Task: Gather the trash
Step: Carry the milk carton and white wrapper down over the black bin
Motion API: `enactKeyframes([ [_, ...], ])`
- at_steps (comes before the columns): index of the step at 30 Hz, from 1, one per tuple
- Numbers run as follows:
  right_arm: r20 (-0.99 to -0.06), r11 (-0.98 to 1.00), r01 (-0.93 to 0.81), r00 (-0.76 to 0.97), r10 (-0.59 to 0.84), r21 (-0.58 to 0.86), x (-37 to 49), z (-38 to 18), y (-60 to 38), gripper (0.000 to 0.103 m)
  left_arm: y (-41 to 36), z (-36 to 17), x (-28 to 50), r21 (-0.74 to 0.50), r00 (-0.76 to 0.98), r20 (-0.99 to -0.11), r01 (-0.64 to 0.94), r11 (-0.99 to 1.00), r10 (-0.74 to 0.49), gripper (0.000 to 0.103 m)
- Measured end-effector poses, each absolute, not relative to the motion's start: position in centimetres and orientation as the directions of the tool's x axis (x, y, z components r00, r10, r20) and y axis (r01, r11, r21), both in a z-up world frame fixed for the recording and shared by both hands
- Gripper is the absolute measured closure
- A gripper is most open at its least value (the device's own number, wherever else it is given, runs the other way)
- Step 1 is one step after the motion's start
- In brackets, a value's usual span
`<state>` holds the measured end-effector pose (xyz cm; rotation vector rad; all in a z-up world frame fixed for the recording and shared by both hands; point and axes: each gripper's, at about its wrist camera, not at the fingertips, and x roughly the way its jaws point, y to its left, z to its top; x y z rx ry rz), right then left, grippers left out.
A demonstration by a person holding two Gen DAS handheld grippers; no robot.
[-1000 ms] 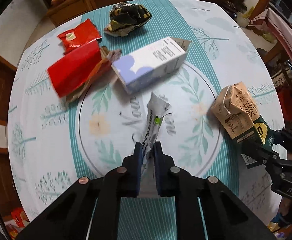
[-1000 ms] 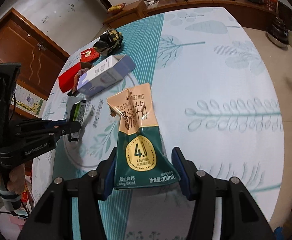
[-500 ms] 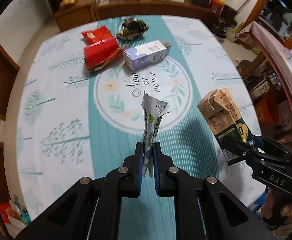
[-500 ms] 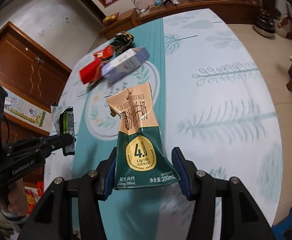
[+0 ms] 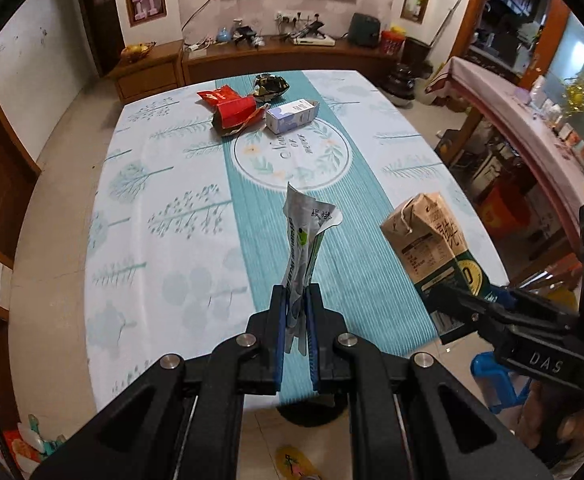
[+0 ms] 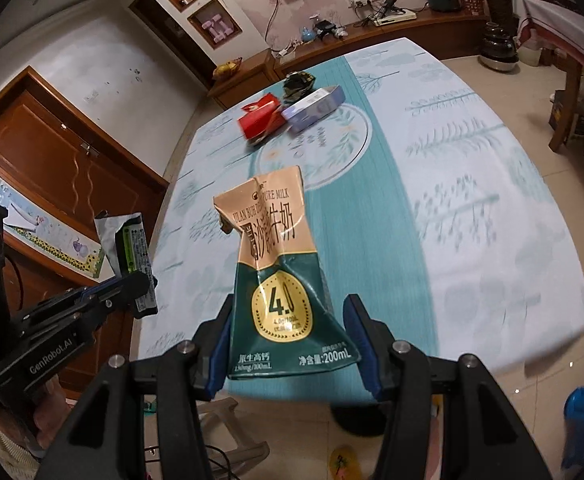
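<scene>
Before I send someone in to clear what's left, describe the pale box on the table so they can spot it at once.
On the table, look to the far end of the teal centre stripe, by the round leaf wreath print. The white and lavender carton lies on its side there, the only pale, box-shaped piece beside the red packaging and the dark crumpled wrapper.

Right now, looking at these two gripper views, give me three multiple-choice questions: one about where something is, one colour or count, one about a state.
1. Where is the blue-and-white box?
A. On the far part of the table
B. On the floor
C. In the right gripper

2. How many trash pieces lie on the table?
A. One
B. Four
C. Seven

3. What does the left gripper hold?
A. Nothing
B. A spoon
C. A crumpled wrapper

Answers: 1 A, it lies beside the red packets. 2 B, two red packets, dark crumpled wrapper, box. 3 C, its fingers pinch the crumpled wrapper; the right gripper holds the milk carton.
</scene>
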<state>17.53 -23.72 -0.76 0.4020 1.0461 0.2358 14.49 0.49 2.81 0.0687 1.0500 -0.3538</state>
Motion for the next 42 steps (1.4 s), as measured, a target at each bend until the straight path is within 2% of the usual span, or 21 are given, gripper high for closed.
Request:
enactKeyframes([
  [9,-0.783,0.902,0.023,0.508,0.360,0.430,8.8,0.1,-19.3,0.051,3.9,2.4,8.1,-0.138,0.427,-0.854,0.364,0.921,-0.297,0.096],
  [22,-0.861,0.911,0.084,0.373,0.346,0.403,2.6,-3.4,-18.1,0.051,2.2,-2.6,3.5,-0.180,0.299,-0.907,0.362,0.914,-0.297,0.096],
  [31,-0.907,0.909,0.180,0.272,0.321,0.376,1.7,-11.1,-20.8,0.051,-0.9,-11.1,1.1,-0.167,0.218,-0.942,0.348,0.923,-0.253,0.096],
  [42,-0.936,0.916,0.212,0.163,0.312,0.342,2.6,-25.0,-22.4,0.050,-3.1,-25.3,1.5,-0.159,0.143,-0.970,0.253,0.954,-0.199,0.095],
])
